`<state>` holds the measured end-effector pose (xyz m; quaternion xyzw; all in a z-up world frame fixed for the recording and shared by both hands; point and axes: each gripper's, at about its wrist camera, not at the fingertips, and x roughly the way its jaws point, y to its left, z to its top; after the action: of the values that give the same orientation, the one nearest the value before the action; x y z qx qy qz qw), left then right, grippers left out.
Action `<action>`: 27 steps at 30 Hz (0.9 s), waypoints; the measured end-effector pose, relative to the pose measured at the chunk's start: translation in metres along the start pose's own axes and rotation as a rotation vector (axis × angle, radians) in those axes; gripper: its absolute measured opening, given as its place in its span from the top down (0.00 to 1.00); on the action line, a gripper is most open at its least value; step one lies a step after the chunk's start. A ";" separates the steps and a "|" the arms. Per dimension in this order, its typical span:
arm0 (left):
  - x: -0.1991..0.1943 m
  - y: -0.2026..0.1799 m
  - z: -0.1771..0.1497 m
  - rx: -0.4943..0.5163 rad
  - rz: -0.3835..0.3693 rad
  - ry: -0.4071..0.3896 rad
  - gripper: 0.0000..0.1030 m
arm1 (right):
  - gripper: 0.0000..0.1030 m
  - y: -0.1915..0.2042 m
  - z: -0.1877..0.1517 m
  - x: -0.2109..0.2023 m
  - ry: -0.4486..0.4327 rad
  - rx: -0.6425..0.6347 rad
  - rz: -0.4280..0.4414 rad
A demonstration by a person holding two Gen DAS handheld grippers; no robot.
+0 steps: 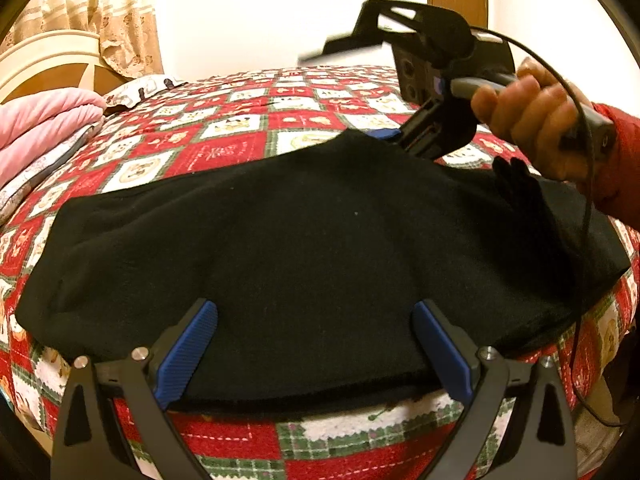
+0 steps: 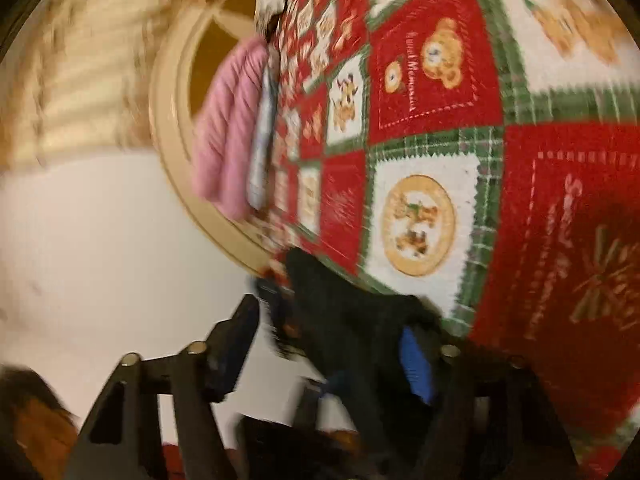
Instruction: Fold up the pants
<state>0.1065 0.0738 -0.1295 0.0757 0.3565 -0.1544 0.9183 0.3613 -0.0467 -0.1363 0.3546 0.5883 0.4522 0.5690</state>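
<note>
The black pants [image 1: 320,248] lie spread across the centre of the left wrist view on the patchwork bed cover [image 1: 224,128]. The left claw [image 1: 314,348] is spread wide, its 2 blue pads straddling the near hem at lower centre without gripping. The right claw [image 1: 394,136], at upper right, meets the far edge of the pants. The right wrist view is blurred; black cloth appears to sit between the pads, so a pinch is probable, not confirmed. Risk: a shallow right pinch may slip during lifting, collapsing the fold. Risk: the dangling cable [image 1: 586,208] may snag the fabric.
</note>
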 end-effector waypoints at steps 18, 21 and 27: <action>-0.052 0.085 0.003 -0.244 0.136 -0.101 0.02 | 0.47 0.093 -0.118 0.057 -0.170 -0.719 -0.755; -0.061 0.130 -0.009 -0.383 0.237 -0.065 0.03 | 0.53 0.072 -0.114 0.082 -0.153 -0.684 -0.835; -0.073 0.183 -0.030 -0.629 0.225 -0.070 0.03 | 0.54 0.089 -0.124 0.078 -0.298 -0.644 -0.872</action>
<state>0.0985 0.2706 -0.0972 -0.1780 0.3443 0.0628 0.9197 0.2222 0.0399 -0.0876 -0.0531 0.4257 0.2769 0.8598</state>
